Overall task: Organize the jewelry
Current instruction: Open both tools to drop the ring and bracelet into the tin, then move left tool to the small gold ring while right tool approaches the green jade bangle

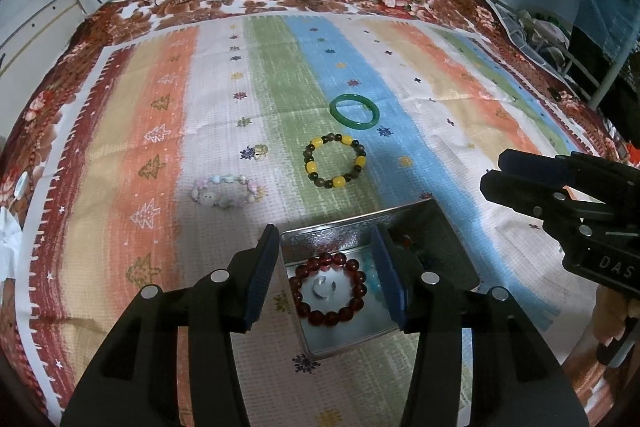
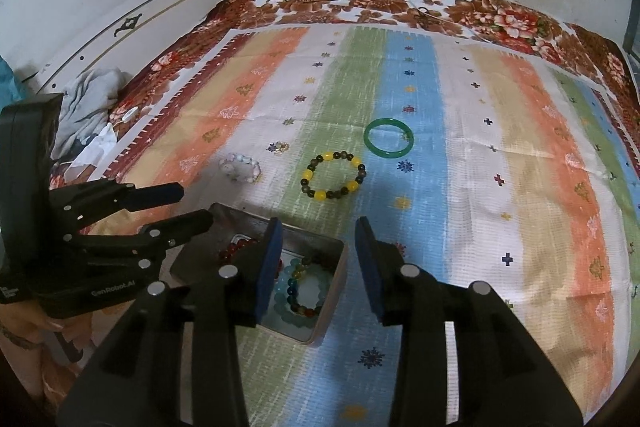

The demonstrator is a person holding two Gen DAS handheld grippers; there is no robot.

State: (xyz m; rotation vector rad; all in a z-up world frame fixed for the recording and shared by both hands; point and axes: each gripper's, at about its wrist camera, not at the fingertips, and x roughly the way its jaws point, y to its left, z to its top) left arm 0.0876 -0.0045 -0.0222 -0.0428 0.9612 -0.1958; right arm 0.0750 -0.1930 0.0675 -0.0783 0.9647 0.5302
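Metal tin [image 1: 404,327] sits between the spread fingers of the left tool [image 1: 326,271], red bead bracelet [image 1: 328,291] inside. Right tool [image 2: 318,259] released, empty, just right of the tin. Yellow-brown bracelet [image 2: 331,175] and green bangle [image 2: 389,138] lie ahead on the bed.

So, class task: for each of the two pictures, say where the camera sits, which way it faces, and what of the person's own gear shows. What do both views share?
Left wrist: sits behind the left tongs, faces forward and down over the tin; its open fingers show, with the right tongs at right.
Right wrist: sits behind the right tongs, facing the striped cloth; its open fingers show, with the left tongs at left.
Both show the tin, the green bangle and the yellow-bead bracelet.
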